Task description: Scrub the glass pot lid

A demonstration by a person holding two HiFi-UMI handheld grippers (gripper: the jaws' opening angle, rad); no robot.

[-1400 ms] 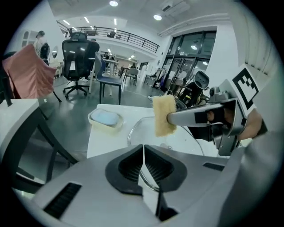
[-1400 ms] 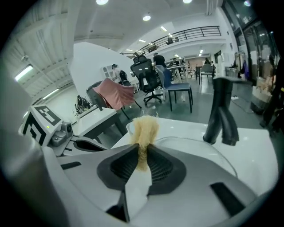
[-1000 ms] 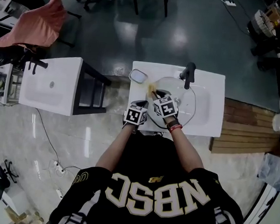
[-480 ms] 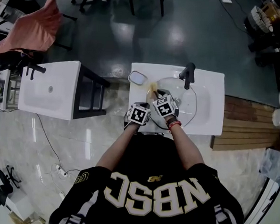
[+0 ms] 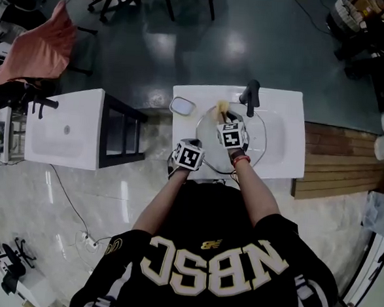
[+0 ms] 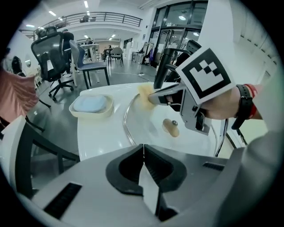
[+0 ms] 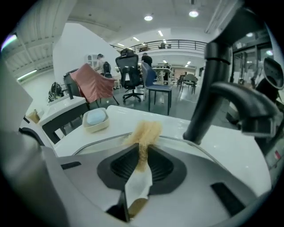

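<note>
The glass pot lid lay flat over the basin of the white sink worktop, its wooden knob pointing up near the middle. On the lid's far rim, close to the black faucet, rested a tan sponge. The right tool was clamped on that sponge, whose frayed end stuck out past the jaw tips onto the glass. From the head view, the right tool reached across the lid from the near side. The left tool had its jaws pressed together with nothing between them. It sat at the lid's near left edge, by the front of the worktop; whether it touched the rim could not be told. A cream soap dish holding a pale blue bar stood on the worktop's far left corner, just beside the lid.
</note>
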